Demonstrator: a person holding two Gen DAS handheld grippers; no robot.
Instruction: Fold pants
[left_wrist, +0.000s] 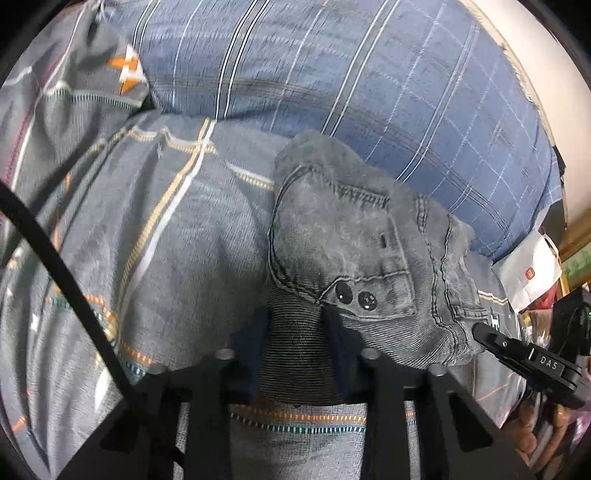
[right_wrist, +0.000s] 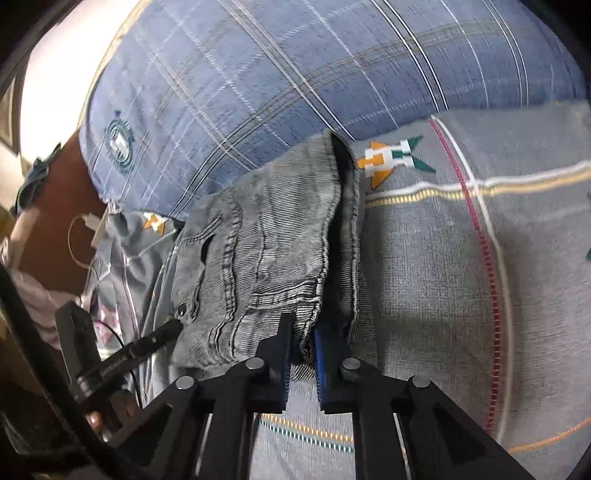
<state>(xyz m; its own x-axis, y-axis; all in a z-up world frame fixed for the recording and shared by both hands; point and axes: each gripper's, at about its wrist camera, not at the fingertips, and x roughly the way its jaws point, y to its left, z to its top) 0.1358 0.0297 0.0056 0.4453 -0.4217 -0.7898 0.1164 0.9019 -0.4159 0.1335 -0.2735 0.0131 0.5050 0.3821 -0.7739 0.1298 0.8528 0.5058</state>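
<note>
Pants (right_wrist: 266, 236) folded, both tongs pinching near edge.

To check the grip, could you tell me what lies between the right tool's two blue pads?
In the right wrist view, a bunched edge of the grey pants sits between the right tool's pads, over the grey patterned bedsheet.

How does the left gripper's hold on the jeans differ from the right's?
The left gripper pinches a broad, dark ribbed layer below the two buttons; the right gripper pinches a thin bunched edge. Cloth fills the left's gap; the right's blue pads show beside the cloth. Both are shut on the jeans.
</note>
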